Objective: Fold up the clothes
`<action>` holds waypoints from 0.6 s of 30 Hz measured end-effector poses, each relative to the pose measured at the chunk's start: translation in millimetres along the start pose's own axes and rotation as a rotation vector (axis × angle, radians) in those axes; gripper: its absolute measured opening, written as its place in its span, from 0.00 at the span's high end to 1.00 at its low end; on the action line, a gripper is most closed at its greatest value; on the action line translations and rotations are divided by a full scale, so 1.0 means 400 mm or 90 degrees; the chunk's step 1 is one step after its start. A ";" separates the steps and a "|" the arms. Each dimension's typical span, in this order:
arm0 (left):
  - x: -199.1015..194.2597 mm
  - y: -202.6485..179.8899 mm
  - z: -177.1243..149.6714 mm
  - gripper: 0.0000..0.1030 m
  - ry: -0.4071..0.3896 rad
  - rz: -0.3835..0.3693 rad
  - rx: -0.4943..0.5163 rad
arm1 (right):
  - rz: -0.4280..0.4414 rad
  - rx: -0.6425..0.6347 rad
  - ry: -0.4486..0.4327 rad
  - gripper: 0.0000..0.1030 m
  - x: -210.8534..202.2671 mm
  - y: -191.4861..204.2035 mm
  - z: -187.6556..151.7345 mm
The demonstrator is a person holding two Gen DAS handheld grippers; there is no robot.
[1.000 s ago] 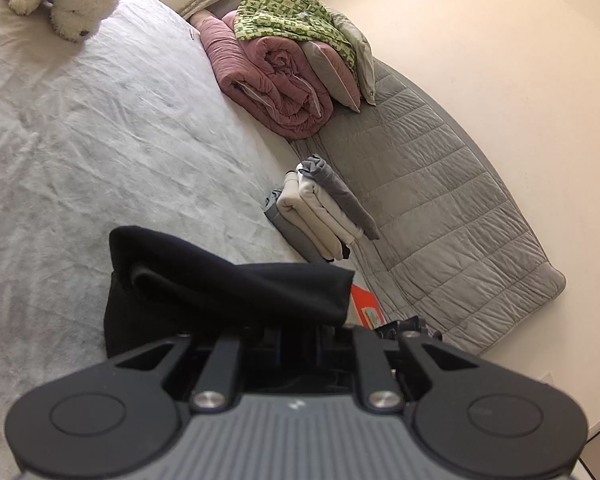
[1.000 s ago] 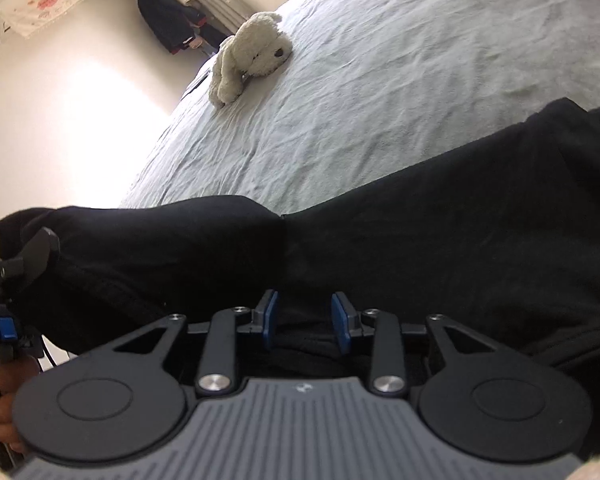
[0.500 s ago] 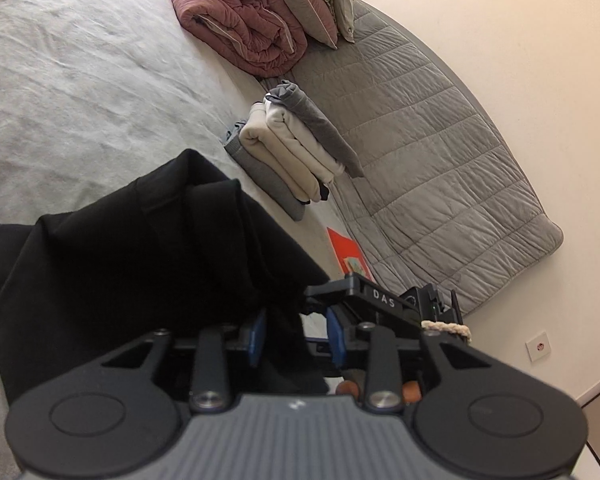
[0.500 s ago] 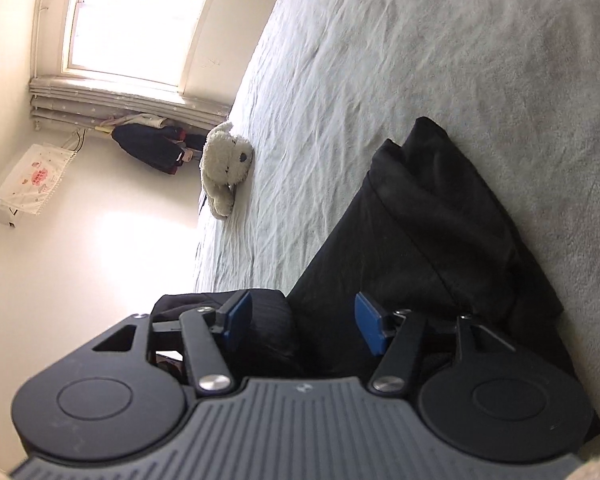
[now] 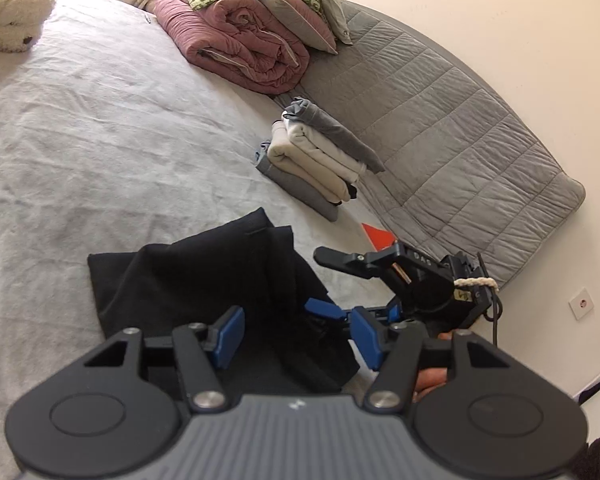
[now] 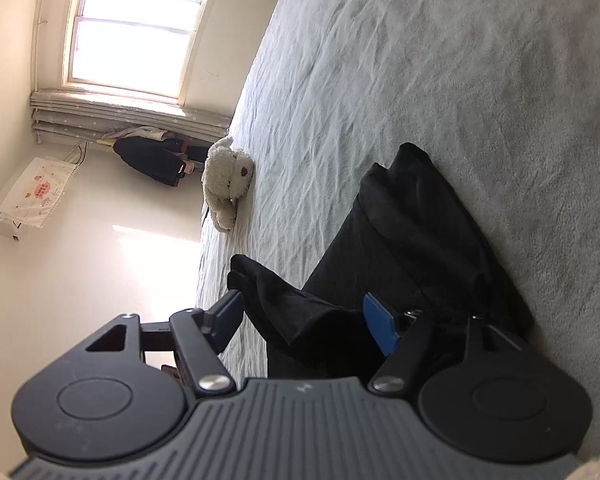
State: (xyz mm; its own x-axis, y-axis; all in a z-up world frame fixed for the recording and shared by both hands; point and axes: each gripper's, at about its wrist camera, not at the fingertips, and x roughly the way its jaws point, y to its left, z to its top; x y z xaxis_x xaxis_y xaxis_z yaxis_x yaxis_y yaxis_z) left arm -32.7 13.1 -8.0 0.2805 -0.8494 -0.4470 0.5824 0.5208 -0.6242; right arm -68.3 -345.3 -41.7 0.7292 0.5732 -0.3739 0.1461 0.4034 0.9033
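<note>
Left wrist view: the left tool (image 5: 296, 334) stands part open, having just been widening, with the black garment (image 5: 204, 280) lying on the bed (image 5: 100, 140) between its pads, unpinched. Beside it, the right tool (image 6: 308, 324) has likewise just spread, cloth loose between.

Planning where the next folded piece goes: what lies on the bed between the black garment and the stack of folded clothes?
In the left wrist view, only bare grey bedsheet lies between the black garment and the stack of folded clothes.
</note>
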 end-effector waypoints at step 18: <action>-0.004 0.016 -0.134 0.44 0.139 0.087 0.118 | -0.245 -0.578 0.026 0.62 0.162 0.134 -0.164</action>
State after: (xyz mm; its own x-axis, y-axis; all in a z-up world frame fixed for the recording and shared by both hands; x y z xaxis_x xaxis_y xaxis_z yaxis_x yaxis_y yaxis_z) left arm -70.5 22.2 -45.7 0.2072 -0.7231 -0.6589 0.6856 0.5878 -0.4295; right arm -57.0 -239.8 -31.3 0.7136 0.3052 -0.6306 -0.2127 0.9520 0.2201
